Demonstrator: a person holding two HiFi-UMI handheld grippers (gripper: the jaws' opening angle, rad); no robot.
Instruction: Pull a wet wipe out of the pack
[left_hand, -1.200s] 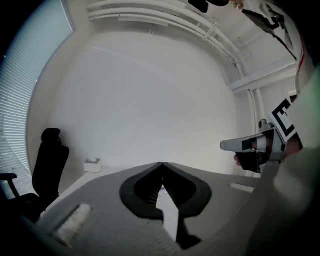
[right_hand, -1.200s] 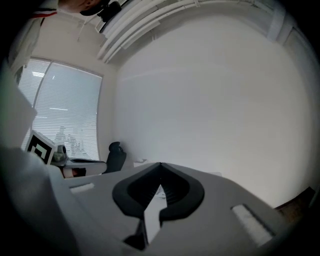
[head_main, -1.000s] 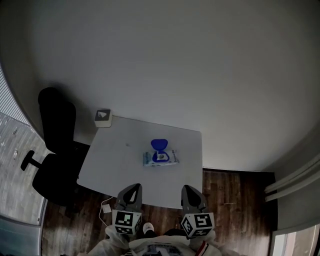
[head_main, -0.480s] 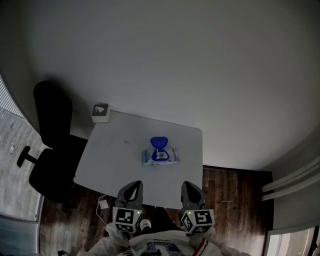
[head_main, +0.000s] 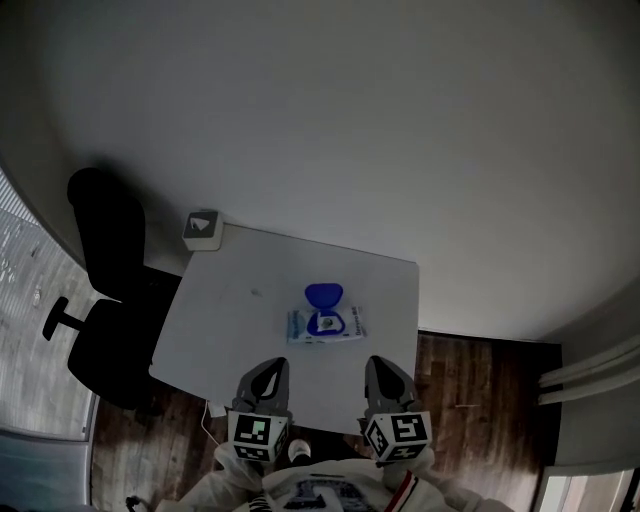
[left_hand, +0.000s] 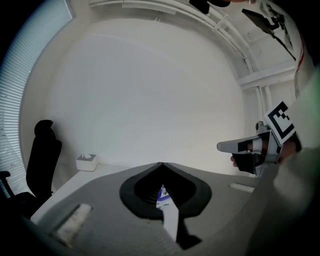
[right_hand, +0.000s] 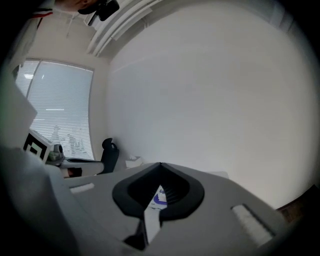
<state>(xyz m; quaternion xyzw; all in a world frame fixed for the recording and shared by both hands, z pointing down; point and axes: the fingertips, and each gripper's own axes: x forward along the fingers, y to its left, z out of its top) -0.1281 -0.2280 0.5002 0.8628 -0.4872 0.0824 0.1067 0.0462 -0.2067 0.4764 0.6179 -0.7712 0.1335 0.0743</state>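
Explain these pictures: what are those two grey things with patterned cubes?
No robot here: a person holds a two-jaw gripper in each hand, and the cubes are part of them. One picture comes from a camera on the person's head, looking down, with the left gripper and right gripper at the bottom. The other two come from cameras riding on each gripper, looking along its jaws. Both are shut and empty. On the white table lie a wet wipe pack, its blue lid open, and a small white box at a far corner. A black chair stands beside the table.
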